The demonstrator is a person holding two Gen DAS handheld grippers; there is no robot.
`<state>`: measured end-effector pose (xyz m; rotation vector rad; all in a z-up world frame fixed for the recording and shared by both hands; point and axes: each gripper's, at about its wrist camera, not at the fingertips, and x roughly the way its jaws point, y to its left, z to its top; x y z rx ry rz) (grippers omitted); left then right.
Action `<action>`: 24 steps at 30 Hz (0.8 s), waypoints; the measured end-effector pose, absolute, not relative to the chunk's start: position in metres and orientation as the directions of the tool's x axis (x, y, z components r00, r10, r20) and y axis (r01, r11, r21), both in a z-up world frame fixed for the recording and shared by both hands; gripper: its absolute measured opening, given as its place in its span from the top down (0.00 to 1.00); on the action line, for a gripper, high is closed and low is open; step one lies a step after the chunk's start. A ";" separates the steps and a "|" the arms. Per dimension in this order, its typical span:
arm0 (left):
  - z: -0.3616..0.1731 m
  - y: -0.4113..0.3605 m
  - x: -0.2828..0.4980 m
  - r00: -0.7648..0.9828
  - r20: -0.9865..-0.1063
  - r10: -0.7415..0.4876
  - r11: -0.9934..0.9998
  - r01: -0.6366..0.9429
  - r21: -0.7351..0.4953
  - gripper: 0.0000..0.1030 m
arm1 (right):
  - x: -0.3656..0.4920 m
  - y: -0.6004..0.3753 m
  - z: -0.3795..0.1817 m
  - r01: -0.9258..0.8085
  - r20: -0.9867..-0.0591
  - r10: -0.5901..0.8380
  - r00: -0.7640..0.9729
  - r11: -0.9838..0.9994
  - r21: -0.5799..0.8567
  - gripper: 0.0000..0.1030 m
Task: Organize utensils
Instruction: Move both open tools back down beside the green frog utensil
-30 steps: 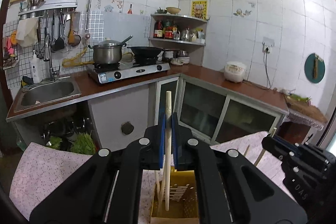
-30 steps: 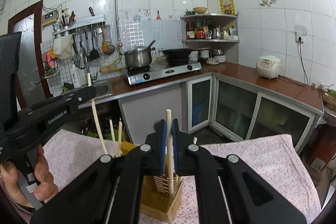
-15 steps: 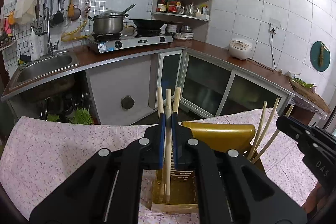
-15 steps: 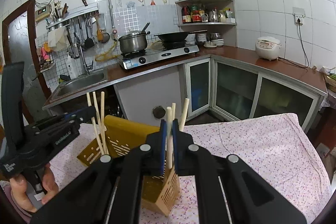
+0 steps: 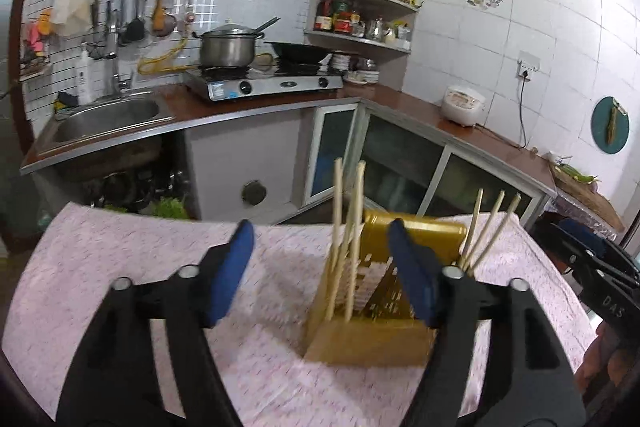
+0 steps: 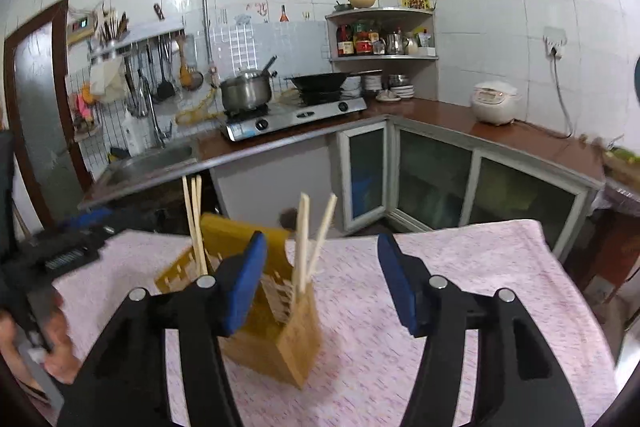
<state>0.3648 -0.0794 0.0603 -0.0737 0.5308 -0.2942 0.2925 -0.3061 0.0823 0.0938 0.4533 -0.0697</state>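
A yellow and wood utensil holder [image 5: 372, 335] stands on the pink patterned tablecloth [image 5: 120, 267]. Pale wooden chopsticks [image 5: 346, 227] stand in its left slot and more chopsticks [image 5: 490, 227] lean in its right slot. My left gripper [image 5: 320, 267] is open and empty, just in front of the holder. In the right wrist view the holder [image 6: 288, 335] stands with chopsticks [image 6: 308, 235] upright in its near slot and chopsticks [image 6: 194, 219] in its far slot. My right gripper [image 6: 320, 279] is open and empty, above and beside it. The other gripper [image 6: 60, 251] shows at the left.
Behind the table runs a kitchen counter [image 5: 400, 99] with a sink [image 5: 104, 115], a gas stove with a pot [image 5: 228, 47] and wok, a corner shelf and a rice cooker [image 5: 464, 105]. The right gripper [image 5: 592, 267] shows at the table's right edge.
Both grippers have opened and let go of their chopsticks, which now stand in the holder. Both have drawn back from the holder.
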 end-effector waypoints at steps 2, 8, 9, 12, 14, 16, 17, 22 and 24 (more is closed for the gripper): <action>0.056 -0.070 0.350 0.812 -0.517 -0.271 0.963 0.235 -0.135 0.24 | 0.280 -0.308 0.077 0.100 -0.470 -0.058 0.881 0.993 0.064 0.35; 0.025 -0.055 0.306 0.748 -0.621 -0.234 0.971 0.214 -0.109 0.14 | 0.248 -0.310 0.038 0.137 -0.626 -0.073 0.776 0.989 0.056 0.33; 0.020 -0.055 0.301 0.737 -0.637 -0.227 0.972 0.213 -0.101 0.14 | 0.245 -0.309 0.031 0.137 -0.646 -0.071 0.760 0.989 0.052 0.33; -0.004 -0.059 0.283 0.673 -0.711 -0.205 0.973 0.218 -0.074 0.14 | 0.234 -0.309 0.009 0.135 -0.710 -0.062 0.701 0.990 0.047 0.33; -0.019 -0.060 0.273 0.634 -0.746 -0.205 0.972 0.221 -0.079 0.14 | 0.228 -0.309 -0.001 0.135 -0.740 -0.055 0.671 0.990 0.049 0.33; -0.032 -0.062 0.266 0.604 -0.772 -0.196 0.972 0.221 -0.074 0.14 | 0.221 -0.311 -0.013 0.137 -0.768 -0.050 0.638 0.989 0.049 0.33; -0.040 -0.064 0.262 0.588 -0.786 -0.191 0.973 0.222 -0.070 0.15 | 0.218 -0.311 -0.018 0.141 -0.777 -0.054 0.627 0.989 0.046 0.33; -0.073 -0.071 0.246 0.503 -0.846 -0.176 0.968 0.247 -0.055 0.30 | 0.204 -0.313 -0.040 0.138 -0.817 -0.037 0.575 0.989 0.053 0.33; -0.086 -0.071 0.242 0.463 -0.869 -0.173 0.967 0.245 -0.061 0.38 | 0.201 -0.312 -0.050 0.133 -0.835 -0.033 0.550 0.990 0.048 0.33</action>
